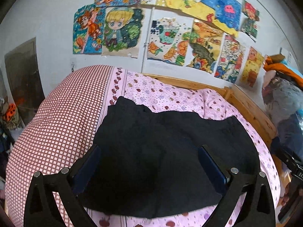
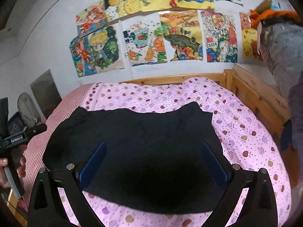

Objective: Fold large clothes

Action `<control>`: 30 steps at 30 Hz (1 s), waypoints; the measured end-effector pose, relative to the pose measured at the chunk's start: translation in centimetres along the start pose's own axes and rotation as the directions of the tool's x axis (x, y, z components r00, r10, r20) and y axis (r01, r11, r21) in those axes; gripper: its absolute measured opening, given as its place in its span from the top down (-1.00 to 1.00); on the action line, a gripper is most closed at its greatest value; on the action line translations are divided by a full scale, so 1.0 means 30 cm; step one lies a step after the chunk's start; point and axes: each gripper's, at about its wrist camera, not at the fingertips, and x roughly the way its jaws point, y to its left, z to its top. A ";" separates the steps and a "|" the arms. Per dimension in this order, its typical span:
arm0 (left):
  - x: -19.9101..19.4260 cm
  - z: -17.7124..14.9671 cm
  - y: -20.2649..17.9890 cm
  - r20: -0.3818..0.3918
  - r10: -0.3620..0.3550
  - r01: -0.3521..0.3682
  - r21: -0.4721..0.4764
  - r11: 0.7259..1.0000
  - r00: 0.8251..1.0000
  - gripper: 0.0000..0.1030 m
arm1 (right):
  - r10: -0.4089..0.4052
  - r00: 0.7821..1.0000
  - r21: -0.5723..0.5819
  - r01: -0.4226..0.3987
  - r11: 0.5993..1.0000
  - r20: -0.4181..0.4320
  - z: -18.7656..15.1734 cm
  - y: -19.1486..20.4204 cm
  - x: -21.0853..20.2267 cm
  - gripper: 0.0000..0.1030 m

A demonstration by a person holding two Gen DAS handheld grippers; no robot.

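A black garment (image 1: 161, 132) lies in a flat, roughly rectangular shape on the pink fruit-print bed sheet (image 1: 170, 96). My left gripper (image 1: 149, 149) hovers over its near half, jaws wide apart with nothing between the blue pads (image 1: 89, 162). In the right wrist view the same garment (image 2: 132, 128) spreads across the sheet (image 2: 246, 132), its far corners slightly raised. My right gripper (image 2: 154, 144) hangs open above it, with no cloth pinched. The left gripper's body (image 2: 19, 138) shows at the left edge in a person's hand.
A red-and-white checked quilt (image 1: 66, 113) is heaped left of the garment. A wooden bed frame (image 2: 255, 90) runs along the far and right sides. Bundled clothes (image 2: 280, 47) are piled at the right. Coloured drawings (image 1: 166, 41) cover the wall behind.
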 end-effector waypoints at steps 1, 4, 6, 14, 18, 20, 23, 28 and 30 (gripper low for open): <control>-0.031 -0.008 -0.015 0.007 0.000 0.000 0.018 1.000 1.000 -0.99 | 0.003 1.000 -0.013 -0.003 1.000 0.001 0.000 0.014 -0.021 -0.91; -0.113 -0.024 -0.049 0.027 -0.012 0.011 0.056 0.998 1.000 -0.99 | 0.019 1.000 -0.038 -0.019 0.999 -0.005 0.000 0.058 -0.094 -0.91; -0.170 -0.036 -0.065 0.036 -0.036 0.033 0.078 0.996 0.999 -0.99 | 0.036 0.999 -0.043 -0.037 0.998 -0.010 0.000 0.080 -0.140 -0.91; -0.358 -0.103 -0.101 0.022 -0.058 0.056 0.108 0.993 0.998 -0.99 | 0.065 0.998 -0.077 -0.066 0.995 -0.025 -0.037 0.171 -0.335 -0.91; -0.426 -0.149 -0.106 0.030 -0.040 0.036 0.126 0.991 0.999 -0.99 | 0.070 0.997 -0.091 -0.072 0.993 -0.027 -0.073 0.202 -0.410 -0.91; -0.458 -0.178 -0.105 0.037 -0.027 0.022 0.139 0.990 0.999 -0.99 | 0.079 0.996 -0.090 -0.081 0.993 -0.032 -0.095 0.215 -0.433 -0.91; -0.505 -0.219 -0.095 0.052 -0.023 0.016 0.147 0.989 0.998 -1.00 | 0.087 0.995 -0.083 -0.091 0.992 -0.049 -0.143 0.231 -0.469 -0.91; -0.562 -0.284 -0.076 0.112 -0.013 -0.005 0.158 0.987 0.994 -0.99 | 0.076 0.994 -0.061 -0.081 0.995 -0.078 -0.218 0.233 -0.506 -0.91; -0.568 -0.317 -0.076 0.137 0.006 -0.030 0.175 0.984 0.990 -0.99 | 0.066 0.994 -0.049 -0.071 0.996 -0.089 -0.246 0.228 -0.510 -0.91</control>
